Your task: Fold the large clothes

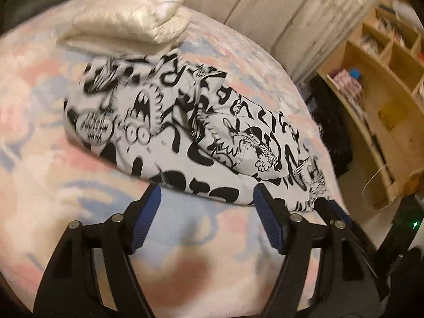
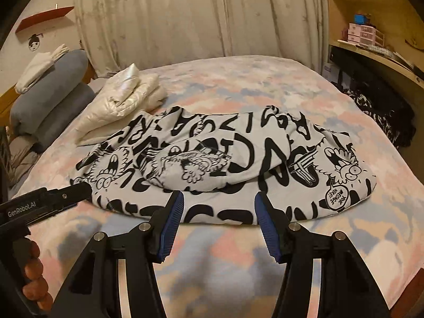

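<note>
Crosswise: printed garment (image 2: 222,169) lies long axis left-right on bedspread (image 2: 238,251); left claw (image 1: 206,212), right claw (image 2: 218,212) both spread.

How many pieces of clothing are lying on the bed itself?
2. The black-and-white printed garment lies across the middle of the bed, just ahead of both grippers. A folded shiny white garment sits behind it, toward the pillows. More could be hidden underneath.

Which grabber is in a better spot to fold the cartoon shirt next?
Probably the right hand-held gripper: it is open and faces the middle of the black-and-white garment, right at its near hem. The left hand-held gripper, also open, sits off at the garment's end, so it would mostly catch a corner.
</note>
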Action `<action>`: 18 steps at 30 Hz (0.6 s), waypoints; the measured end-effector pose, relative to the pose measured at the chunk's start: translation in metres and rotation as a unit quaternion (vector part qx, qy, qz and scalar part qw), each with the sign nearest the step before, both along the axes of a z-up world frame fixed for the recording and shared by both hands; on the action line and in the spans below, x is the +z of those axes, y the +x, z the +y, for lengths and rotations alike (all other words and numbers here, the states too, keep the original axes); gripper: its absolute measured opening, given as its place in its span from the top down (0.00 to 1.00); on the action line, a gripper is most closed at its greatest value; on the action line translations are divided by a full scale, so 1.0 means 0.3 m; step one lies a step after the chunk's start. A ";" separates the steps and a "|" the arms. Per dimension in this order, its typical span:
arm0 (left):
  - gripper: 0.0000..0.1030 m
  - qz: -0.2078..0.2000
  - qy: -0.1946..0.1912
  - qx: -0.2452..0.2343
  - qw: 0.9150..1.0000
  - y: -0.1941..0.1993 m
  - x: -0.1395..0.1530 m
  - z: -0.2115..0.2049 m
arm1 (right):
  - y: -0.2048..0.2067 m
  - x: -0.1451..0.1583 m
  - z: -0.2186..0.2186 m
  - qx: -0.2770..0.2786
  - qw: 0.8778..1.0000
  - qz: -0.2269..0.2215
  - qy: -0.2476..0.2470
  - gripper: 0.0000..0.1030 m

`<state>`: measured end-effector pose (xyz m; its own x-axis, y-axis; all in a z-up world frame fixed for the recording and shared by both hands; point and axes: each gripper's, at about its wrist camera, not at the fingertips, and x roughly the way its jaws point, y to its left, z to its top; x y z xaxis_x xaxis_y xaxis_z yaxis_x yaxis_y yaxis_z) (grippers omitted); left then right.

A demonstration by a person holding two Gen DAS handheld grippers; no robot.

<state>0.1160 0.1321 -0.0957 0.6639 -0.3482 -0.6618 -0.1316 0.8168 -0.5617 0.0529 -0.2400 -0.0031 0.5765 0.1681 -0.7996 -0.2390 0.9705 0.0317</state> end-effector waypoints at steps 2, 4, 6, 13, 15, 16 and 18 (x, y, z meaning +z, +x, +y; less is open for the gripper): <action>0.30 0.012 -0.024 0.009 1.000 0.004 -0.047 0.028 | 0.004 -0.010 0.008 0.007 1.000 0.003 0.003 0.45; 0.30 0.027 -0.053 0.020 0.998 0.019 -0.102 0.057 | 0.005 -0.026 0.021 0.014 1.000 0.007 0.004 0.45; 0.30 0.042 -0.073 0.032 0.996 0.039 -0.156 0.081 | 0.022 -0.049 0.027 0.018 1.000 0.011 0.002 0.45; 0.30 0.043 -0.086 0.066 0.993 0.113 -0.273 0.123 | 0.094 -0.168 0.075 0.032 0.999 0.040 -0.004 0.45; 0.30 0.036 -0.077 0.069 0.994 0.148 -0.284 0.123 | 0.120 -0.195 0.087 0.035 0.998 0.045 -0.002 0.45; 0.30 0.039 -0.074 0.073 0.994 0.177 -0.297 0.128 | 0.137 -0.206 0.094 0.036 0.998 0.047 -0.001 0.45; 0.30 0.041 -0.076 0.078 0.993 0.225 -0.315 0.138 | 0.176 -0.225 0.117 0.040 0.998 0.048 -0.002 0.45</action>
